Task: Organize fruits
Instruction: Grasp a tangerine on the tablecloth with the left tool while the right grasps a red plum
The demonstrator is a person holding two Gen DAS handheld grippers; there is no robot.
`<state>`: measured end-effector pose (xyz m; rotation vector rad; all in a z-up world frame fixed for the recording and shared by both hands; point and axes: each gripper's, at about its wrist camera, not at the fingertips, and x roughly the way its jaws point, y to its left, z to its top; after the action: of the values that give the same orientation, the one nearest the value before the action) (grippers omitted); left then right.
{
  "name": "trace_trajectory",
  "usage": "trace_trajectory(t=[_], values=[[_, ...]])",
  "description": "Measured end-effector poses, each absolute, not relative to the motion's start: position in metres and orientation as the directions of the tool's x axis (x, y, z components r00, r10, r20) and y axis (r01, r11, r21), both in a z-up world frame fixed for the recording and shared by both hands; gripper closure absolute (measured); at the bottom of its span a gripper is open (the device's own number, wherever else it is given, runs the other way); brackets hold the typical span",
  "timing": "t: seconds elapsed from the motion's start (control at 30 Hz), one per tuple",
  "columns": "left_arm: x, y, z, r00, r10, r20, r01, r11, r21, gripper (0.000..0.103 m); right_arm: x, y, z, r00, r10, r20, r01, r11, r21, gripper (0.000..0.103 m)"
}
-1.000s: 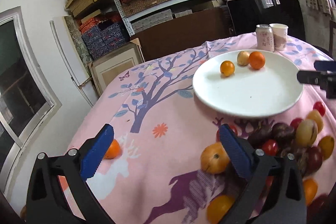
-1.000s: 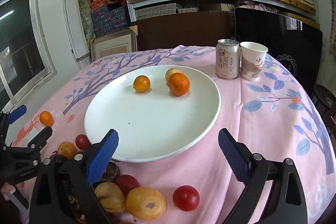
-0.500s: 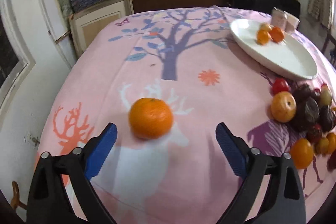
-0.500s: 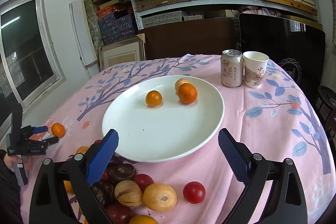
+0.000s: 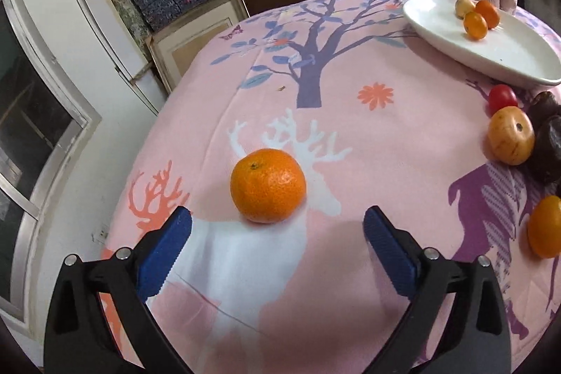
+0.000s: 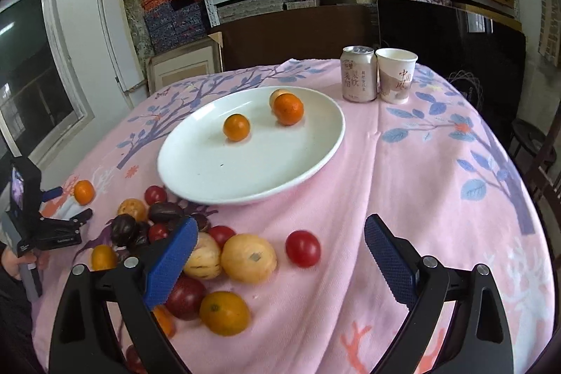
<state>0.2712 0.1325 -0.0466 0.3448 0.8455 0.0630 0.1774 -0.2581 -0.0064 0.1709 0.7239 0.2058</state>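
The left gripper (image 5: 277,226) hangs low over the pink tablecloth (image 5: 350,135) with its blue fingers (image 5: 164,247) spread wide and nothing between them. A lone tangerine (image 5: 268,185) sits just ahead of the fingertips, on the white deer printed on the cloth, not touched by either finger. In the right wrist view the same tangerine (image 6: 84,191) lies at the table's left edge, right beside the tips of that gripper, well apart from the other fruit.

The right gripper (image 6: 277,240) is also wide open and empty, held above the near side of the table. Under and beside its left finger lies the fruit pile (image 6: 168,233): dark purple ones, small red ones, yellow and orange ones, loosely touching each other. A red tomato (image 6: 303,248) sits a little apart from the pile, between the two fingers as the camera sees it (the finger tips appear to be above it, not around it).

The white plate (image 6: 280,177) stands just beyond the pile and holds three fruits: a small orange (image 6: 236,127) on its own, and a larger orange (image 6: 288,109) touching a pale yellow fruit (image 6: 278,93) behind it. A drink can (image 6: 358,73) and a paper cup (image 6: 396,75) stand side by side past the plate.
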Motion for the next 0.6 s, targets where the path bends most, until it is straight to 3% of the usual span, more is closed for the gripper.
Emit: trace_trajectory(t=[0.17,0.27,0.37,0.6], values=[[0.274,0.151,-0.048,0.646,0.061,-0.76,0.101,0.981,0.165,0.006,0.137,-0.215,-0.019,0.688,0.275,-0.672,-0.327,0.944,0.051,0.006],[0.273,0.151,-0.05,0.623,-0.018,-0.782,0.136,0.987,0.085,0.006,0.128,-0.201,-0.028,0.626,0.338,-0.702,-0.383,0.918,0.101,0.006],[0.276,0.147,-0.054,0.617,0.012,-0.787,0.142,0.982,0.127,0.004,0.121,-0.187,-0.033,0.608,0.309,-0.732,-0.387,0.92,0.067,0.006],[0.298,0.169,-0.056,0.596,0.013,-0.803,0.041,0.998,0.046,0.004,0.107,-0.174,-0.037,0.57,0.312,-0.76,-0.369,0.924,0.103,0.006]])
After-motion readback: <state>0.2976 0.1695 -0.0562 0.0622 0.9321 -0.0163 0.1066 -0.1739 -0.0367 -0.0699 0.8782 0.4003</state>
